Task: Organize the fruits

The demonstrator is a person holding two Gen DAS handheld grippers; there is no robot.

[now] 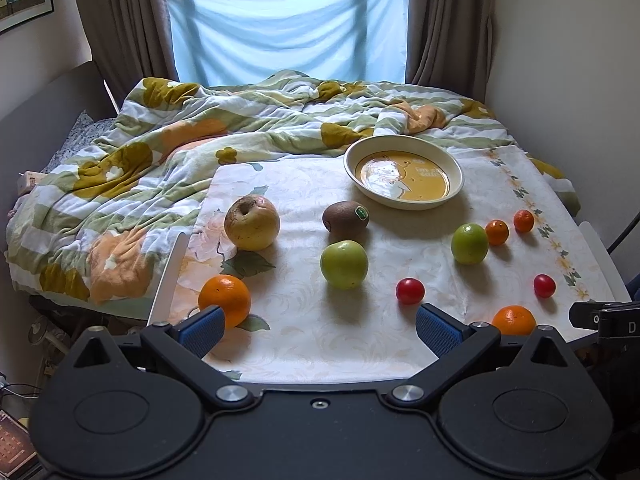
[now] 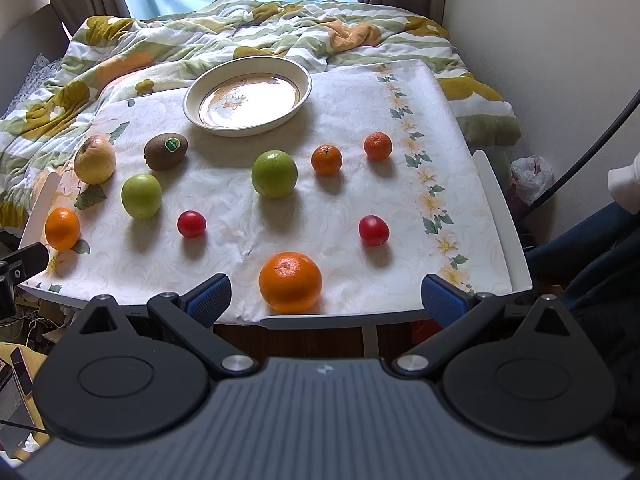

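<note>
- We count ten fruits lying loose on the floral tablecloth [image 2: 400, 80], and none in the bowl [image 2: 192, 96], which sits at the far side of the table, near the quilt [image 2: 120, 48].
- Two large oranges: the near orange [image 2: 290, 282] sits by the front edge, between our right gripper's spread fingers in the right view; the left orange [image 1: 224, 298] sits at the left edge.
- Two small mandarins: the inner mandarin [image 2: 327, 159] and the outer mandarin [image 2: 377, 146], side by side but apart, on the right.
- Two green apples: the left green apple [image 2: 141, 195] and the middle green apple [image 2: 274, 173].
- Two red tomatoes: the left tomato [image 2: 191, 224] and the right tomato [image 2: 373, 231].
- One yellowish apple [image 2: 95, 159] at far left, its stem end facing up.
- One kiwi [image 2: 166, 151] with a green sticker, between the yellowish apple and the bowl.
- Our left gripper [image 1: 320, 330] is released, fingers wide, grasping nothing, hovering over the near table edge.
- Our right gripper [image 2: 326, 300] is likewise released and empty.
</note>
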